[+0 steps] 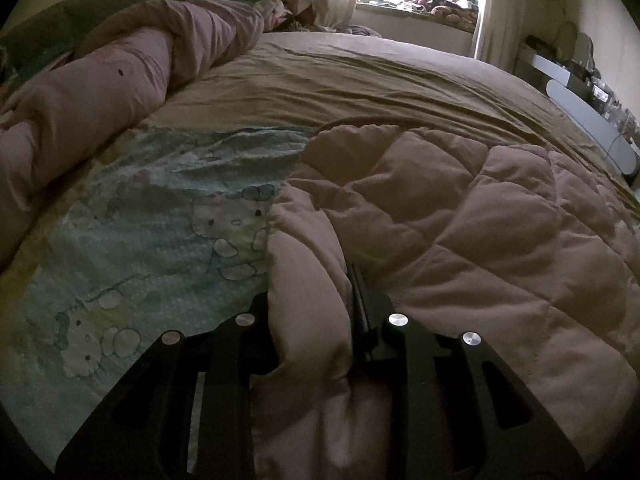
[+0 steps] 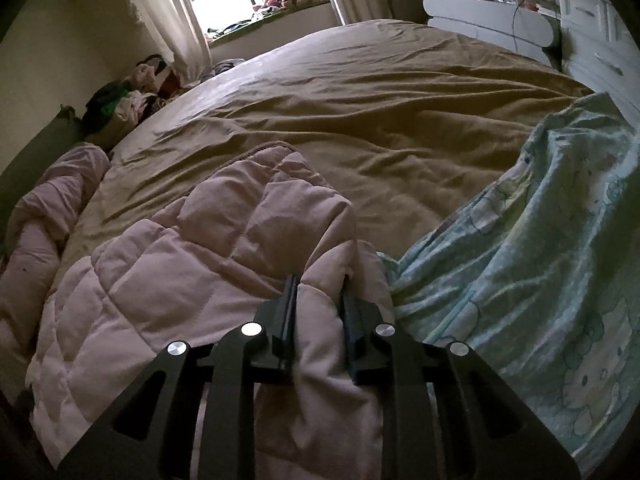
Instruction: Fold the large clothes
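1. Pink quilted fabric fills the gap between the jaws of the left hand-held gripper (image 1: 316, 320): it is clamped on a bunched edge of the pink quilt (image 1: 460, 216), which spreads ahead and to the right of it over the bed (image 1: 360, 80).
2. To the left of that gripper lies a pale blue cartoon-print sheet (image 1: 160, 232), flat on the bed; further left and ahead, a rolled pink duvet (image 1: 120, 80) runs along the bed's edge.
3. The right hand-held gripper (image 2: 318, 312) also grips a fold of the pink quilt (image 2: 180, 260), the padding squeezed between its two fingers; the quilt's bulk lies to its left and ahead.
4. Just right of this gripper the printed sheet (image 2: 540, 260) rises in a crumpled ridge, touching the quilt.
5. Risks, as I judge them: the thick padding could slip from either grip if the pull is uneven, leaving a skewed fold; the neighbouring sheet could be dragged along with the quilt, since the two touch.
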